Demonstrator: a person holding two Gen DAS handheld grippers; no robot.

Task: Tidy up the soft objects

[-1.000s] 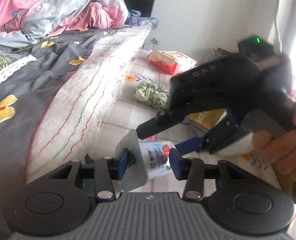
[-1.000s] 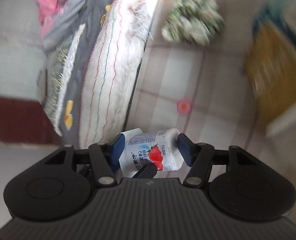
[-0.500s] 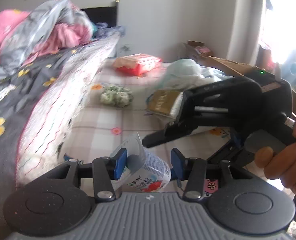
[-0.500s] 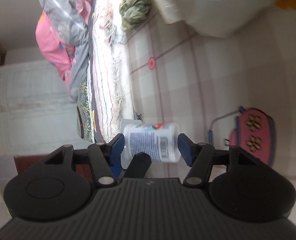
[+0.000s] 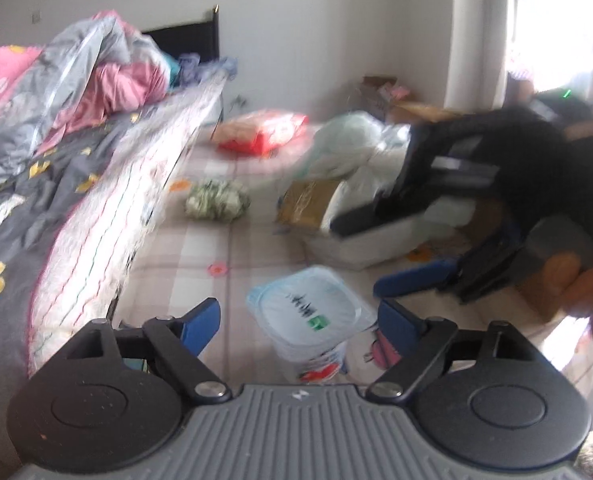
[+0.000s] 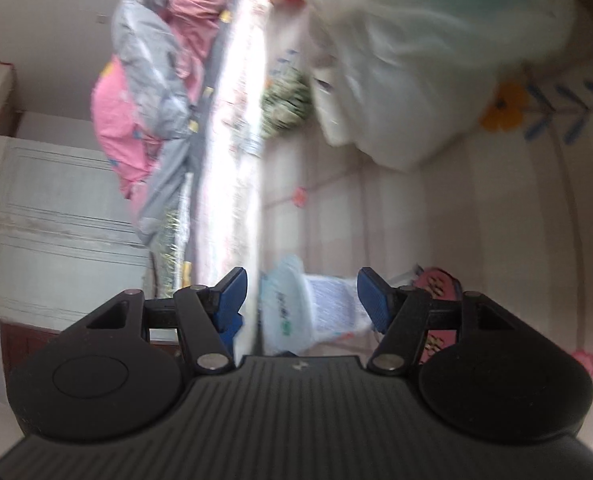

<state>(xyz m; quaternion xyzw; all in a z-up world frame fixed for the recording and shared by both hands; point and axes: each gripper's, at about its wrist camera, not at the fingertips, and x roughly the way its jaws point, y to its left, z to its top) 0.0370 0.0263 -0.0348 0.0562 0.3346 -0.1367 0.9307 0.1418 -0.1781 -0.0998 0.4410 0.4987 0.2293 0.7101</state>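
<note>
A white yogurt cup (image 5: 312, 316) with a strawberry label stands lid up on the checked mat (image 5: 200, 256). My left gripper (image 5: 298, 316) straddles it with its jaws opening wide and both pads clear of the cup. In the left wrist view my right gripper (image 5: 360, 252), held by a hand (image 5: 592, 292), sits blurred just right of the cup and apart from it. In the right wrist view the cup (image 6: 312, 304) shows between my right gripper's (image 6: 302, 300) half-spread jaws, with a gap at the lid side. A green scrunchie (image 5: 218, 200) (image 6: 286, 108) lies further back.
The bed's white fringed blanket (image 5: 108, 216) hangs along the left, with pink and grey quilts (image 5: 76, 80) piled on top. Behind the cup lie a gold box (image 5: 312, 202), a white plastic bag (image 5: 356, 144) (image 6: 436, 52) and a red tissue pack (image 5: 262, 134). A pink flowered item (image 6: 436, 280) lies beside the cup.
My left jaws have spread wide and let go of the cup's lid. The cup went from tilted to upright. My right gripper has drawn back to the right, off the cup.
</note>
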